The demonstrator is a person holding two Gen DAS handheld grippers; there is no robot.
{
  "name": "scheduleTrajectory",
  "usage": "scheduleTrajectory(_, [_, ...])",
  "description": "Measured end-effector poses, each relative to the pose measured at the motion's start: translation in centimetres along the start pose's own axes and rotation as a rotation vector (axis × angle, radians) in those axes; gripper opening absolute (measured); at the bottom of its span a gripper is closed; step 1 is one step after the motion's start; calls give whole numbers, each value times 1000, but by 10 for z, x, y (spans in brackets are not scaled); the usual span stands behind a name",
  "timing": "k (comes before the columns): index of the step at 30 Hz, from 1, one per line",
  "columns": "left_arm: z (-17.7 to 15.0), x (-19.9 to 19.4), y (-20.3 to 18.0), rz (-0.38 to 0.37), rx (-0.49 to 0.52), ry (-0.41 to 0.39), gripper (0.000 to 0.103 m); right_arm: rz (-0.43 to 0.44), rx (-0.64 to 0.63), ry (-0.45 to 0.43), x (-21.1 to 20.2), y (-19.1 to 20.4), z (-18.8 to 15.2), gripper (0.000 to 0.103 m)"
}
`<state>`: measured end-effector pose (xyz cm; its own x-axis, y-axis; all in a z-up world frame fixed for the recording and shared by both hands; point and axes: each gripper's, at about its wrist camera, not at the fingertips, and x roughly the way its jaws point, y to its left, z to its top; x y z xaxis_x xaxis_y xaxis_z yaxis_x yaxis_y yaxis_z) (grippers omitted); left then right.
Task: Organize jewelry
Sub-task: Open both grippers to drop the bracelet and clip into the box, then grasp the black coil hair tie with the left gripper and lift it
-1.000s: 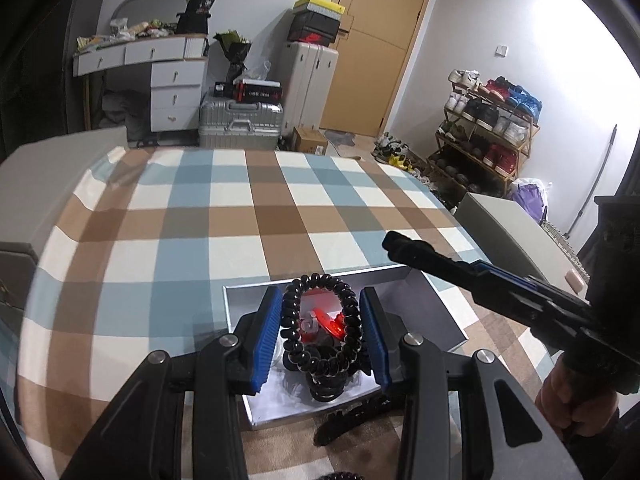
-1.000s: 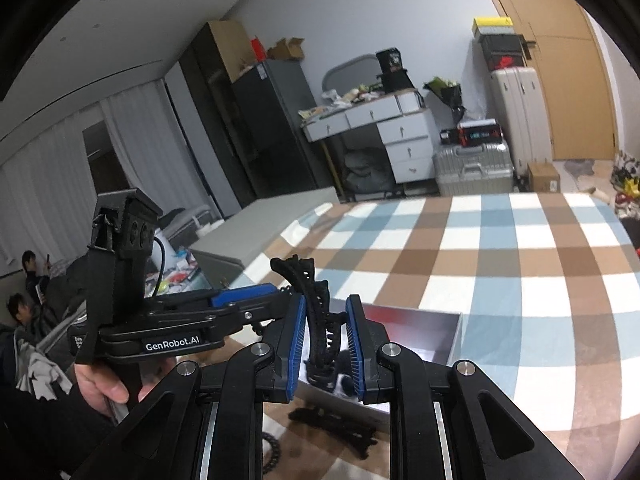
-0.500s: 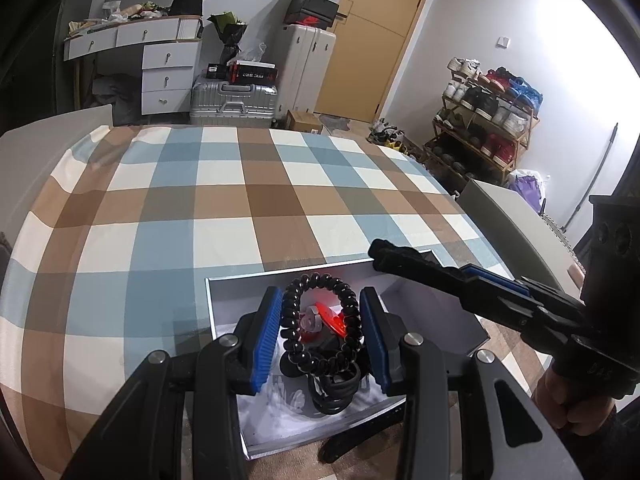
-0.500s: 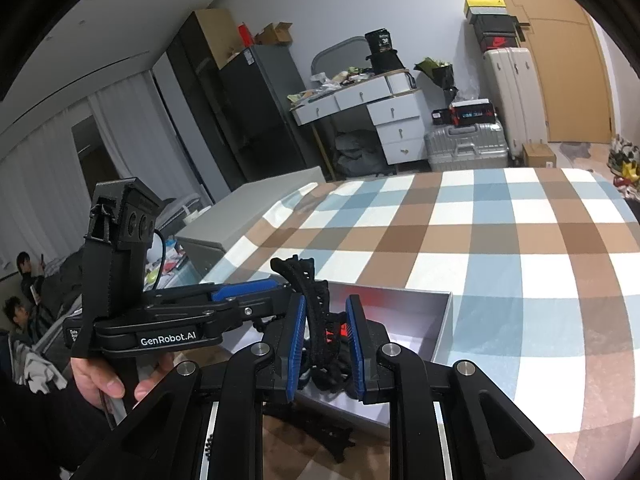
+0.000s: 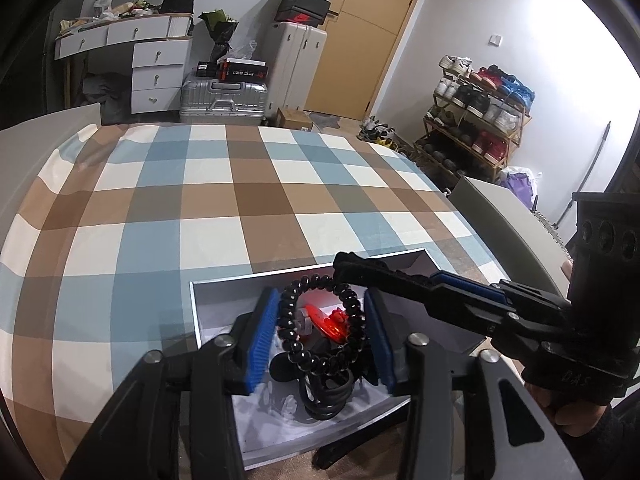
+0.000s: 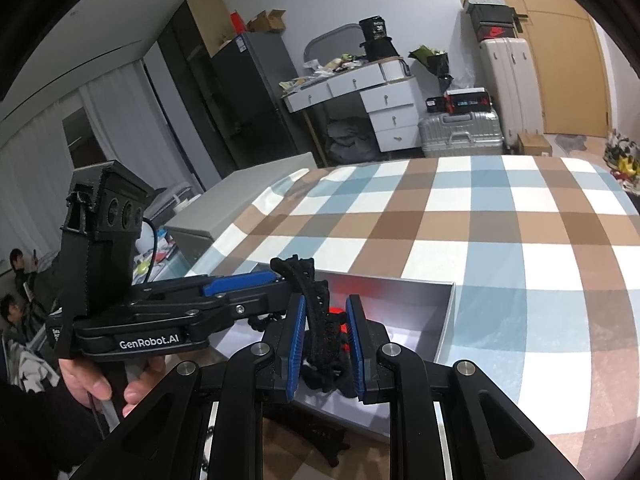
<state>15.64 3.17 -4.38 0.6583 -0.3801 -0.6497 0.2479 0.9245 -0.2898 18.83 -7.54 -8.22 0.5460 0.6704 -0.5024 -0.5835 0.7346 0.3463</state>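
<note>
A white open box sits on the checked cloth at the near edge; it also shows in the right wrist view. Red and black pieces lie inside it. My left gripper is shut on a black spiral coil ring and holds it upright over the box. My right gripper is shut on a black claw hair clip, also over the box. The right gripper's finger reaches in from the right in the left wrist view, beside the coil ring.
A checked tablecloth covers the table beyond the box. Another black clip lies on the table in front of the box. Grey cabinets flank the table. Suitcases, a desk and a shoe rack stand farther back.
Both grippers have moved forward and lower over the box with their items still held. The box now sits closer under the fingers.
</note>
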Motion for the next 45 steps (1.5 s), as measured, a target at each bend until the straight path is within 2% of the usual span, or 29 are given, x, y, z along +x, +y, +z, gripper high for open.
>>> scheduleTrajectory(2, [0,0,1,-5,-2,8,44,-5,5,8,2,0,0,22])
scheduleTrajectory(4, [-1,-1,1,-12,-9,8,55,-19,6,-1,0,0,0,24])
scheduleTrajectory(5, [-1,-2,2,-17,-13,8,57,-29,9,-5,-2,-1,-1,27])
scheduleTrajectory(6, [-2,-3,2,-19,-15,9,63,-37,15,-10,-3,-2,-1,37])
scheduleTrajectory(7, [-3,-5,2,-10,-16,6,64,-39,23,-17,-6,-2,-1,39])
scheduleTrajectory(11, [-5,-10,2,41,-13,-1,65,-46,15,-49,-19,3,-1,39])
scheduleTrajectory(20, [-13,-28,-12,94,33,-34,65,-59,13,-101,-44,16,-2,72])
scheduleTrajectory(23, [-16,-32,-14,112,38,-41,69,-60,9,-107,-49,21,-5,77])
scheduleTrajectory(25, [-18,-35,-16,137,39,-51,79,-63,9,-110,-52,24,-7,83])
scheduleTrajectory(31, [-24,-45,-18,194,33,-78,81,-70,-2,-127,-63,35,-14,95])
scheduleTrajectory(45, [-48,-66,-32,254,53,-105,87,-75,9,-151,-84,52,-37,103])
